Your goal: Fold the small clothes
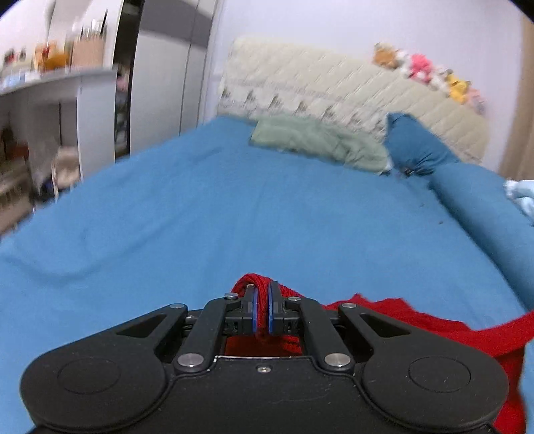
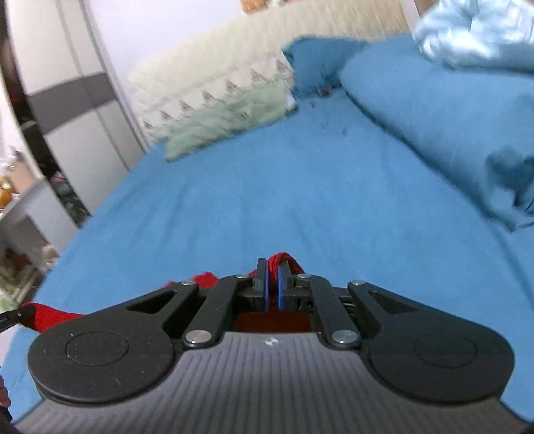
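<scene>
Red knit garment: soft, light, limp; left tongs and right tongs each clamp an edge above blue bed.

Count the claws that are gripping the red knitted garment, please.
2. The left claw pinches one bunch of the red knitted garment; the right claw pinches another. Most of the garment is hidden under them.

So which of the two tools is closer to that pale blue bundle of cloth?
Right. The pale blue bundle lies ahead and to the right of both tools. The right tool, pinching the red garment, sits on that side of the left tool.
</scene>
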Available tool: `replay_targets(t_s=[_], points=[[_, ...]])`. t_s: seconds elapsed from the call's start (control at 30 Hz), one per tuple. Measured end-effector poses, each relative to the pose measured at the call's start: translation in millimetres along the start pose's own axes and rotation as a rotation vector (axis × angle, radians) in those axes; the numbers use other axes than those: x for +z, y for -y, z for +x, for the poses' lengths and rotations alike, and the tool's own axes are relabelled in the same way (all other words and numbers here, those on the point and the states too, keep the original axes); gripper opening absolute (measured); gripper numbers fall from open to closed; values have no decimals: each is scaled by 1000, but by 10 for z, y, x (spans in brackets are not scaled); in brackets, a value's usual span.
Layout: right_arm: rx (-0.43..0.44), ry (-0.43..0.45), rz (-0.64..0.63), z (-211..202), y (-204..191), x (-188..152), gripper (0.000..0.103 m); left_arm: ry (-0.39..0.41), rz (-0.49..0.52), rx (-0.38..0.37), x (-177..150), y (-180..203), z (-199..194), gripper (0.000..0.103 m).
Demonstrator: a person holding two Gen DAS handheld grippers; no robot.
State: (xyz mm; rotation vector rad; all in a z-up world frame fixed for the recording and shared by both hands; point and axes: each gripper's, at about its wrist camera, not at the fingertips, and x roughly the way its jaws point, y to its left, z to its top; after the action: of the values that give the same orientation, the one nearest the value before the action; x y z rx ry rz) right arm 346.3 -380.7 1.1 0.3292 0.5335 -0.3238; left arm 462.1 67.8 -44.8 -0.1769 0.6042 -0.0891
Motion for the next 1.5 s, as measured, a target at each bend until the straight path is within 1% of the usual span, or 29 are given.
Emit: replay_targets(t_s=[0.07,0.2,0.23,0.27,0.3,0.33,0.37,0.4,0.43,0.47,0.5,0.53,0.57,0.6,0.63,0.67,0.7,0.77,0.83,0.9,0.93,0.97,1.03,1.1,1.2,1.3,1.33,1.4,1.5], points=[[-24,-27,11,348,25,-60,20,-36,-23,8,-85,-23,289,6],[-53,-50,-34,841,40,-88,20,-55,3,30,-102,-51,636,6],[-59,-52,-38,914,49,-93,20,-56,10,36,-83,-43,704,8],[-62,-56,-38,982,55,-91,21,-59,11,44,-62,-48,749,12],[-70,-61,-32,1042,64,-90,23,-57,6,51,-34,-71,769,20],[-70,-63,-22,1083,87,-83,30,-49,-1,63,-11,-92,767,39],[-72,-53,-16,1076,103,-86,51,-28,-11,73,15,-105,708,49],[-72,-37,-14,1015,137,-100,66,7,-10,69,16,-101,610,62],[-60,-5,-26,936,130,-124,90,40,9,55,1,-108,492,63],[-44,31,-54,854,99,-157,94,62,50,40,-34,-91,339,63],[-26,58,-110,721,28,-234,94,75,90,29,-93,-41,214,65],[-7,53,-157,652,-29,-303,94,72,136,1,-177,-8,99,76],[22,33,-204,585,-92,-406,94,57,169,-30,-265,16,22,82],[45,15,-226,534,-129,-492,94,30,189,-55,-380,35,-35,94],[73,-16,-244,501,-166,-615,94,0,198,-79,-486,44,-48,97],[91,-47,-249,491,-188,-713,94,-38,209,-105,-607,44,-43,97],[101,-80,-245,505,-191,-833,94,-72,222,-102,-724,46,-15,97],[82,-135,-233,581,-170,-980,94,-144,238,-52,-928,23,92,97],[24,-190,-208,714,-84,-1077,93,-214,233,-19,-1054,-35,223,99],[-41,-198,-190,753,13,-1121,93,-202,243,-11,-1114,-82,215,103],[-90,-199,-171,768,60,-1112,93,-213,242,-11,-1111,-101,207,103],[-107,-211,-151,775,95,-1097,91,-225,230,-11,-1088,-123,198,103],[-92,-210,-103,743,163,-1047,92,-247,212,3,-1013,-142,144,103],[-85,-174,-91,601,173,-956,92,-223,219,28,-939,-118,-24,102],[-45,-116,-109,235,110,-811,92,-160,263,32,-780,-57,-387,103],[0,-79,-142,-183,141,-675,93,-157,284,72,-658,106,-644,103],[16,-81,-160,-322,148,-640,93,-166,275,64,-638,156,-721,103],[8,-81,-203,-539,150,-613,93,-188,258,19,-638,267,-804,103],[9,-90,-235,-739,166,-647,94,-228,254,-42,-696,486,-779,103]])
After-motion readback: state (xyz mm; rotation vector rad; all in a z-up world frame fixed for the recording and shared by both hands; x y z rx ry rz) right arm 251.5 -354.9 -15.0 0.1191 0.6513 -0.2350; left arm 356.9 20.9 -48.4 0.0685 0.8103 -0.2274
